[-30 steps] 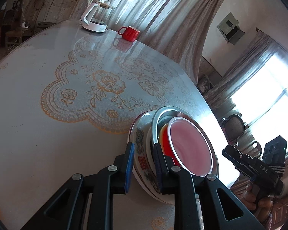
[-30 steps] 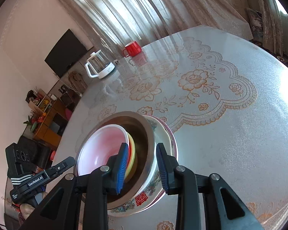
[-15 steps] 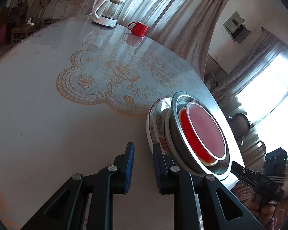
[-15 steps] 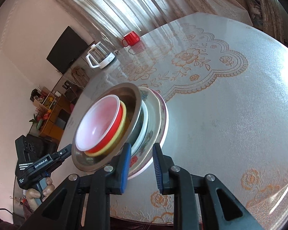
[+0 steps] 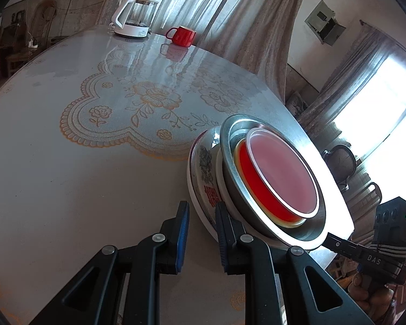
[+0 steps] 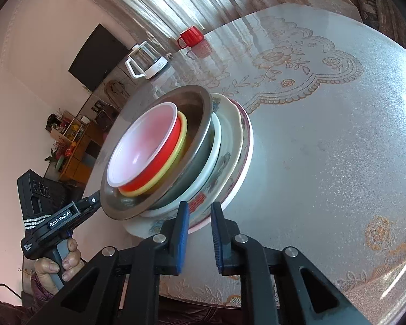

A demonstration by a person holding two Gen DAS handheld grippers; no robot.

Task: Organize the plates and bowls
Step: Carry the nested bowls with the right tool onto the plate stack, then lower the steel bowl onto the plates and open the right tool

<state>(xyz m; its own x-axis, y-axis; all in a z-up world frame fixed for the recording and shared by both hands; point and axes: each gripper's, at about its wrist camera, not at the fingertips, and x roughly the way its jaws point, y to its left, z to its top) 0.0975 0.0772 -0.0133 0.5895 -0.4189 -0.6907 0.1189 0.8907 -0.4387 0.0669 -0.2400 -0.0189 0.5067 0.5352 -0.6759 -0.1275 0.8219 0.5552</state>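
Note:
A nested stack stands on the table: a pink-rimmed plate [image 6: 243, 135], a flowered bowl [image 5: 205, 162], a steel bowl [image 5: 257, 130], then yellow, red [image 5: 251, 170] and clear white bowls [image 6: 140, 140]. My right gripper [image 6: 199, 205] is low at the stack's near side. Its jaws are closing, and the plate's rim crosses the gap and meets both pads. My left gripper [image 5: 201, 205] is low on the opposite side with a narrow gap. The plate's edge lies by its right pad, and table shows beside the left pad. In the right wrist view its tips [image 6: 92, 201] vanish behind the steel rim.
A white-based glass kettle [image 5: 134, 19] and a red mug [image 5: 182, 35] stand at the table's far side. The lace-patterned tabletop [image 5: 67, 176] spreads between them and the stack. A person's hand [image 6: 65, 265] holds the left gripper beyond the table's edge.
The right gripper dropped from straddling the bowls' walls to the plate's rim and narrowed. The left gripper came off the flowered bowl's rim and now sits lower beside the plate.

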